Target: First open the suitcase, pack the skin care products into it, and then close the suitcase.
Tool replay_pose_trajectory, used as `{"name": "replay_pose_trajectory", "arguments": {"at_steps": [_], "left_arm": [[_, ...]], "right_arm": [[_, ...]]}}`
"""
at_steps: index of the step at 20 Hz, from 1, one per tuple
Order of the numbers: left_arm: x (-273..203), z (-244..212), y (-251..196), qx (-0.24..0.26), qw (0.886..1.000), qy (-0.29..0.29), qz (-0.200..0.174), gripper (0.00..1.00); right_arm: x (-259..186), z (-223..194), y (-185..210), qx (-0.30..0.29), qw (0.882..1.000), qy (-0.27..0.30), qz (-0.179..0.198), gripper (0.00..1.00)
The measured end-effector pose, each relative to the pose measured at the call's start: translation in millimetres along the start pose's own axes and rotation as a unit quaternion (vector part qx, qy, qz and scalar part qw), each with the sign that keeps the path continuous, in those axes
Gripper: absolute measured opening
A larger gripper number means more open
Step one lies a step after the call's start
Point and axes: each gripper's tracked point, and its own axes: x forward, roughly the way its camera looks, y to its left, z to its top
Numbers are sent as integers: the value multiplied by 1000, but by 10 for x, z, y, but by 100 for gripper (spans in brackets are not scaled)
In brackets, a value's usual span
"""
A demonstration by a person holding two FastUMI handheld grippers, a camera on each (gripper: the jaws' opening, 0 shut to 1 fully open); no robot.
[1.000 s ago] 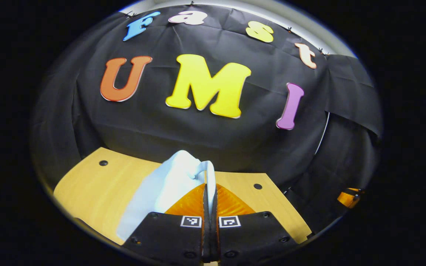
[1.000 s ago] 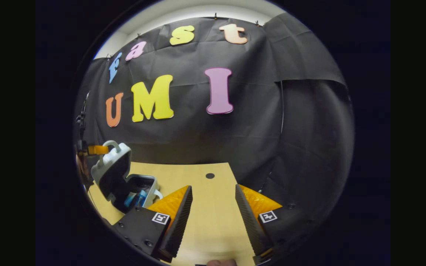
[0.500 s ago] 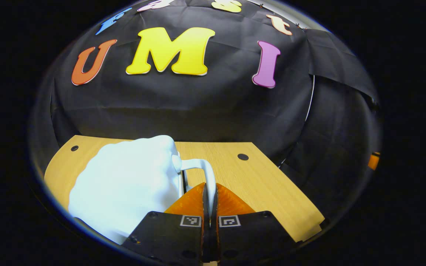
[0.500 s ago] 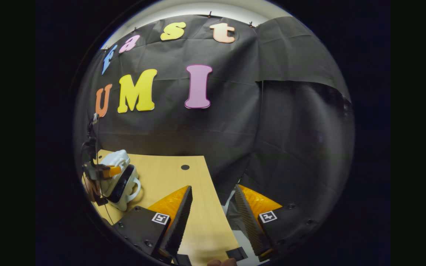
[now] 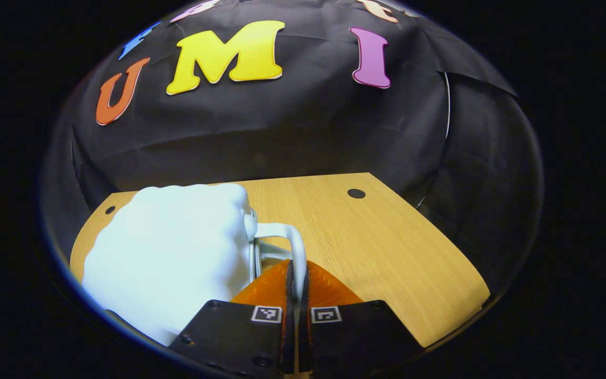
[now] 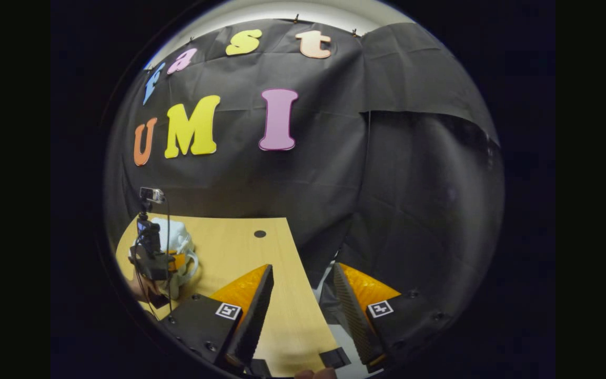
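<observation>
Two grippers are in play. The left gripper (image 5: 296,279) has its fingers pressed together on the thin white handle (image 5: 288,239) of the suitcase (image 5: 171,268), low in the middle of the left gripper view. The right gripper (image 6: 299,295) has its jaws wide apart with nothing between them, at the bottom of the right gripper view, over the table (image 6: 229,252) edge. The suitcase lies in the lower left of the left gripper view on the table (image 5: 366,252); in the right gripper view the suitcase (image 6: 177,247) is small at the lower left, partly hidden by the left gripper (image 6: 155,260). Its lid seems down on the base, with a narrow seam beside the handle, so I judge the closing step is almost done; I cannot tell if any latch has caught. The shell looks like hard, smooth plastic, stiff and probably light, and it could slide on the wood if pushed from the side. The handle is the natural place to hold, since the rounded shell offers little grip. The long axis seems to run from the lower left of the left gripper view toward the centre, and the handle side points right, toward the fingers.
</observation>
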Motion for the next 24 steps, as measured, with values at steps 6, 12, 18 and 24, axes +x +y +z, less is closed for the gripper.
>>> {"name": "replay_pose_trajectory", "arguments": {"at_steps": [6, 12, 18, 24], "left_arm": [[-37, 122, -97, -9, 1000, -12, -8, 41], [-668, 884, 34, -24, 993, -112, 16, 94], [-1415, 1709, 278, -39, 977, -204, 49, 95], [-1787, 1965, 565, -47, 967, -239, 78, 95]], "right_arm": [[49, 111, 72, -6, 1000, -15, 16, 69], [175, 540, 533, -16, 994, -80, 66, 69], [191, 977, 1074, -24, 982, -149, 113, 70], [248, 1224, 1411, -8, 977, -166, 134, 80]]}}
